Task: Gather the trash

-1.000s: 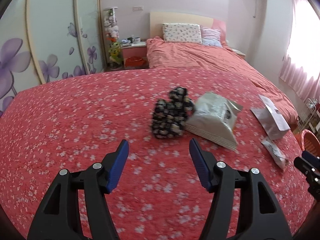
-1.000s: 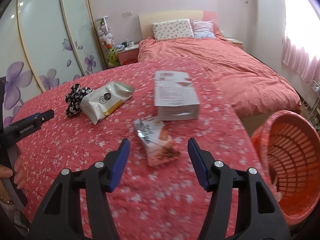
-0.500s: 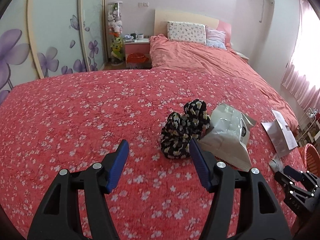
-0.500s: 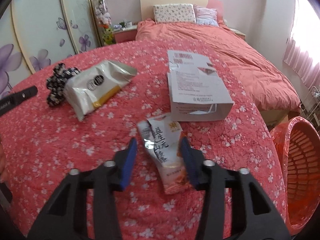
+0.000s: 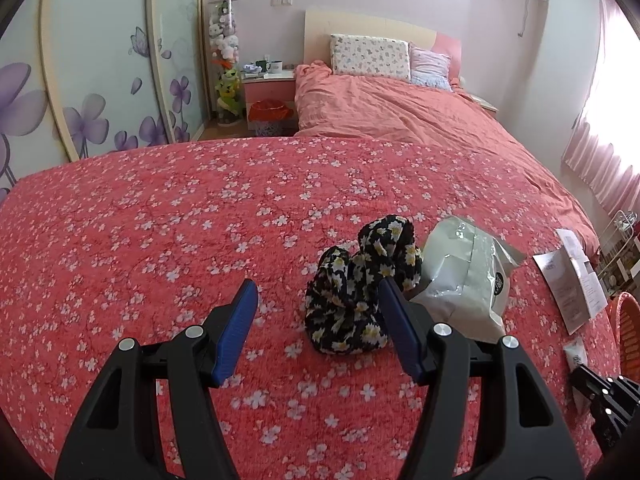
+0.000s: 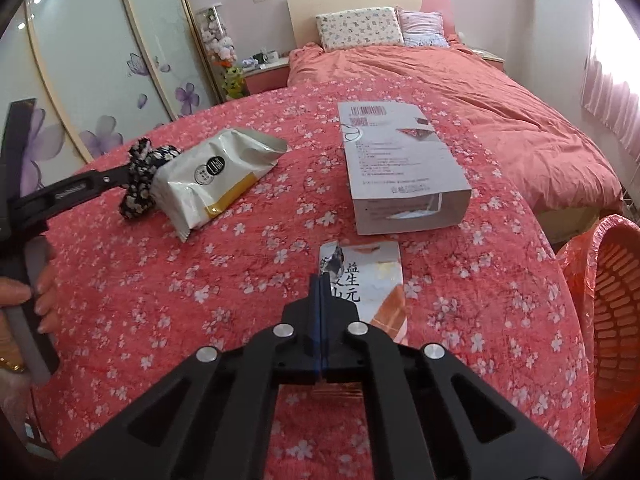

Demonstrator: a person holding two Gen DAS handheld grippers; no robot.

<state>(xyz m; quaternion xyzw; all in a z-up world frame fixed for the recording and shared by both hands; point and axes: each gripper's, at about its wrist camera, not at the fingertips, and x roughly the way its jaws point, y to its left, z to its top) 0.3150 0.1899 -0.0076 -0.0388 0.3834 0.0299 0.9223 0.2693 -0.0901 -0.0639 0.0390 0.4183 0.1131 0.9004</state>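
My right gripper is shut on the left edge of a small snack wrapper with Chinese print, lying on the red floral blanket. A white foil bag and a white cardboard box lie beyond it. My left gripper is open, low over the blanket, its right finger beside a black floral cloth. The foil bag lies right of the cloth. An orange basket stands at the right, off the blanket's edge.
The red floral blanket covers the near surface. A pink bed with pillows lies behind. A wardrobe with purple flowers is at the left, with a nightstand beside the bed.
My right gripper has closed on the snack wrapper's edge. My left gripper has moved closer to the black floral cloth and stays open.
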